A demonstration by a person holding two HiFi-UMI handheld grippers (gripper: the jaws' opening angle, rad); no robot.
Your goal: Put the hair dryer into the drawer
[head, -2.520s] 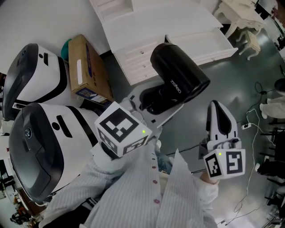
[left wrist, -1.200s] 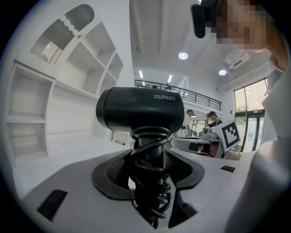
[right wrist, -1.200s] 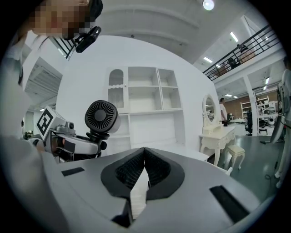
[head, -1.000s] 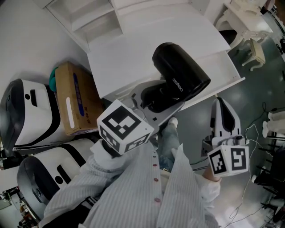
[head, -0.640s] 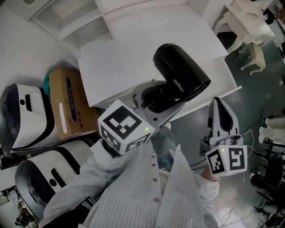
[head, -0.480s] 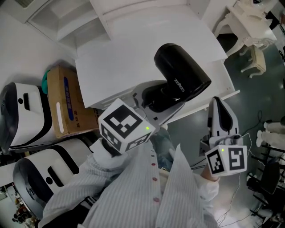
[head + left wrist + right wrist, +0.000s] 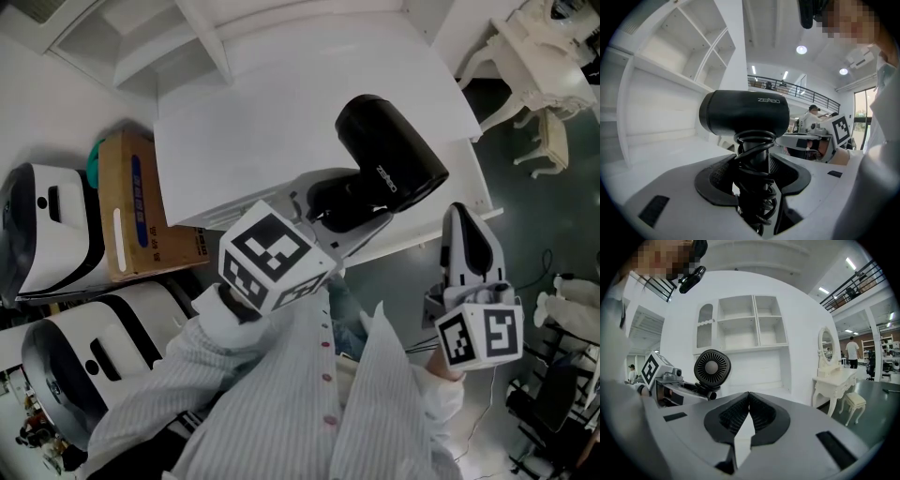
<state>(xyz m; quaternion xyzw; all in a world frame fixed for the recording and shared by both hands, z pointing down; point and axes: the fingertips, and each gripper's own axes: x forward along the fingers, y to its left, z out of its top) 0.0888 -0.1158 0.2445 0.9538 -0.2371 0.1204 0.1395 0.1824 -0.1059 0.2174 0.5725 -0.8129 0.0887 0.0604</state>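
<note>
My left gripper [image 7: 356, 217] clamps the dryer [image 7: 389, 164] by its handle above the white cabinet [image 7: 272, 122], right gripper [image 7: 462, 220] closed on nothing; the heavy barrel could swing and slip if I tilt.

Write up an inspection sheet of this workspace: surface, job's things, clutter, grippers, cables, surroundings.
Surface: white desk top, nothing seen on it.
Job's things: hair dryer held in the air at the desk's front edge; drawer not made out.
Clutter: box and two white-and-black machines beside the desk.
Grippers: left gripper shut on the dryer's handle; right gripper shut, empty.
Cables: cord coiled round the handle.
Surroundings: shelves, dressing table, stool.
</note>
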